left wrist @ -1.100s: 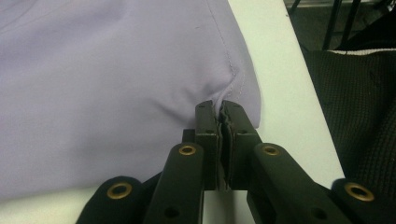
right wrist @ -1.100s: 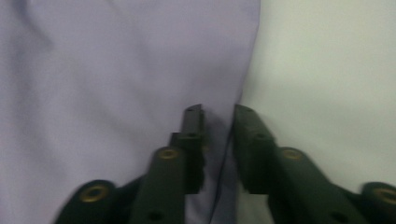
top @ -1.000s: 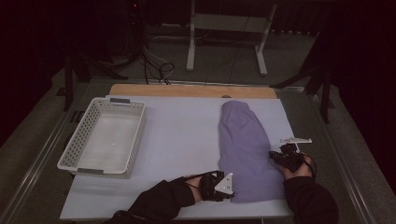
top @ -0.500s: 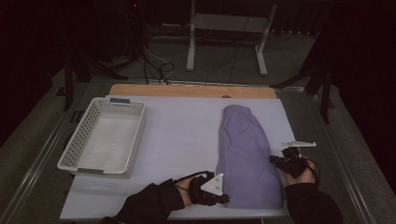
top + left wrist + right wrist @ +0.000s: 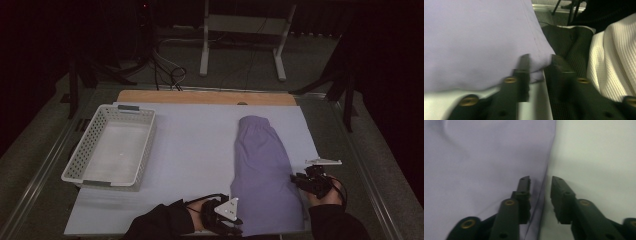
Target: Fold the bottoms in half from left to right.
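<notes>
While my left gripper (image 5: 540,65) and right gripper (image 5: 540,186) just spread, smooth lilac cloth (image 5: 262,175) hem lies between jaws, unpinched.

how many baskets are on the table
1. The white basket sits at the table's left side, away from the purple cloth on the right. Nothing seems to hide another.

I have both forearms coming in from the near edge, dark sleeves low over the table. My left gripper (image 5: 226,216) sits near, left of centre, its jaws just opened to a narrow gap, pads off anything. My right gripper (image 5: 306,181) lies farther right and a little farther away, pointing left, its jaws likewise just parted, nothing pinched between them.
</notes>
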The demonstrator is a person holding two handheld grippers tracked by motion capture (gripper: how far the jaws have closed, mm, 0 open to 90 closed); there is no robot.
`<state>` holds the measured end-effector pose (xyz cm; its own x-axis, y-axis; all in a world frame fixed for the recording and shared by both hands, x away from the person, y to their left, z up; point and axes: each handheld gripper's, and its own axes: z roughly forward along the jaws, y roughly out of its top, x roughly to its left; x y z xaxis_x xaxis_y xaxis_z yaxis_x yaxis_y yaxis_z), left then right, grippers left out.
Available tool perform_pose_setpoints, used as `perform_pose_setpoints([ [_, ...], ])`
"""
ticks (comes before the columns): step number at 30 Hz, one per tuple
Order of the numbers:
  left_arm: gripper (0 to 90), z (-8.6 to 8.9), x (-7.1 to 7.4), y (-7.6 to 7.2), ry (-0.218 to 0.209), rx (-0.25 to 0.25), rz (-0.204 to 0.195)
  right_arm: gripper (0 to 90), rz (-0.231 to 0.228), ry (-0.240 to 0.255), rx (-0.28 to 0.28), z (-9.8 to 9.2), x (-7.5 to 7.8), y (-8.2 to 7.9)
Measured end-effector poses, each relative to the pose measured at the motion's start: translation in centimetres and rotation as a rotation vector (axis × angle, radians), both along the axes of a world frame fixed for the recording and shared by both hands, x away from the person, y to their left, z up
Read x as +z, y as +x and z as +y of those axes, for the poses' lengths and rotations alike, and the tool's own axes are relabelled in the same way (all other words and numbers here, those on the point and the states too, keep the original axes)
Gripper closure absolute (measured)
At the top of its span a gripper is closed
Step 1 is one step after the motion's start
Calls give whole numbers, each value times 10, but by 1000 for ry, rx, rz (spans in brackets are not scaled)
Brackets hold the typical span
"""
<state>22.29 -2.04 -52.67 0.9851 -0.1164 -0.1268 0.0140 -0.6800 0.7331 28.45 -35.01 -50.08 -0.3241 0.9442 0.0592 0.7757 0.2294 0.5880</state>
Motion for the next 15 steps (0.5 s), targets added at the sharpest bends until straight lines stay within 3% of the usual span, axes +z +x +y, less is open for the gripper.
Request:
perform_pose_setpoints([
  [4,440,4,2,1,-35,12,-1,542,-25,10,6,-3,1,-8],
  [6,340,7,4,4,-58,56,-6,471,-44,23,5,-4,2,-12],
  [9,168,12,8,13,-92,126,18,363,-81,46,3,-4,4,-12],
  [13,57,20,10,23,-97,203,4,186,-101,111,58,-3,4,-11],
  [15,34,24,9,27,-110,244,2,166,-116,120,76,-1,4,-11],
])
